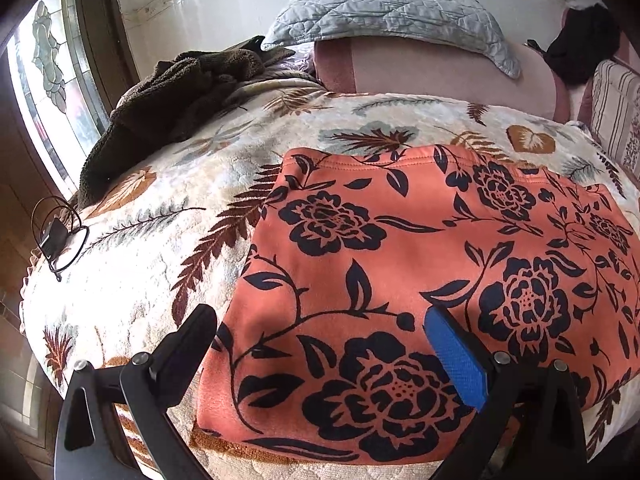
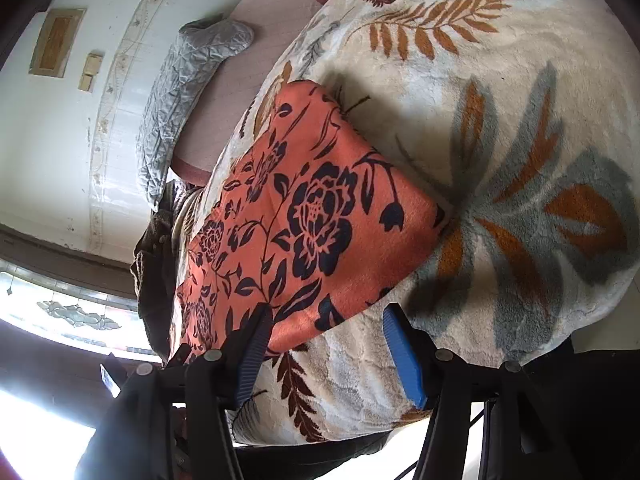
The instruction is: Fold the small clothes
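The orange floral garment (image 1: pixel 420 280) (image 2: pixel 304 216) lies flat as a folded rectangle on the leaf-patterned blanket (image 1: pixel 168 248) (image 2: pixel 520 160), its near edge close to the blanket's near edge. The left gripper (image 1: pixel 320 360) hovers over the garment's near-left part, jaws spread wide, gripping nothing. The right gripper (image 2: pixel 328 344) stands wide too, empty, over a near corner of the garment. Bare blanket lies open to the left and right of it. Farther off are a brown towel (image 1: pixel 168 108) and a grey pillow (image 1: pixel 384 12).
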Motion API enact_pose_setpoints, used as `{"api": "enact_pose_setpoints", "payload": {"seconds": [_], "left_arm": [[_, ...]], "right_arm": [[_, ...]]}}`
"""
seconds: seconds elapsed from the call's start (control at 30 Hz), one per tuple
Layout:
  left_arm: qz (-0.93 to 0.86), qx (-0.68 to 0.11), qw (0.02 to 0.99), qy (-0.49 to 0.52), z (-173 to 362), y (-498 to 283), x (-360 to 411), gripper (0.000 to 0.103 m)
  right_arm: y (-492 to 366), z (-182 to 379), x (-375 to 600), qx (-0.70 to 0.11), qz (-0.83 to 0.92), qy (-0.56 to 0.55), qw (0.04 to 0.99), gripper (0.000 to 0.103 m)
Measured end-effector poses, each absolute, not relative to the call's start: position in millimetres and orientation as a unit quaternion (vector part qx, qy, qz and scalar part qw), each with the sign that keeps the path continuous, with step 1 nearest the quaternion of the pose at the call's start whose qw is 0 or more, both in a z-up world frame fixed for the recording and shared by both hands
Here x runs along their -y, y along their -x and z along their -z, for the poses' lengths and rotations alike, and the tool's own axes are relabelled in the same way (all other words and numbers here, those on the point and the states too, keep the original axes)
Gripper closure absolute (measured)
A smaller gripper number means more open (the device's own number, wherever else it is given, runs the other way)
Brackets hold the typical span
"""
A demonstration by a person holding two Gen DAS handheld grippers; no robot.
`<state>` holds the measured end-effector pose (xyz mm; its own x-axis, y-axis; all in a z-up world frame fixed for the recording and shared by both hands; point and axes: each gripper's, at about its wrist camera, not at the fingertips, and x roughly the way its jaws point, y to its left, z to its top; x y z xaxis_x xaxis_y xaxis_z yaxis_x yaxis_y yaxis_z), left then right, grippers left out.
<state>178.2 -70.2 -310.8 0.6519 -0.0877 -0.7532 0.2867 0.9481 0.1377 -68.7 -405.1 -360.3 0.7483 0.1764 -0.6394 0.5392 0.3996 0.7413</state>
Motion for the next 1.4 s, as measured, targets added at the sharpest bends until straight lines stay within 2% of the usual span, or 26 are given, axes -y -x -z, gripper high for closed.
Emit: {"api": "enact_pose_setpoints", "payload": {"seconds": [0.1,0.63,1.4], "left_arm": [[0.098,-0.434,0.885,-0.138,325,-184,73,0.000],[0.108,-0.397,0.906,-0.098,301,-179,58,0.000],[0.114,-0.386,0.911,-0.092,298,-177,56,0.000]], "right_arm": [[64,368,410,-0.327,0.127,-0.549,0.759,0.041],[54,371,420,-0.267,0.146,-0.575,0.760,0.041],[38,370,419,-0.253,0.158,-0.561,0.772,0.042]]}}
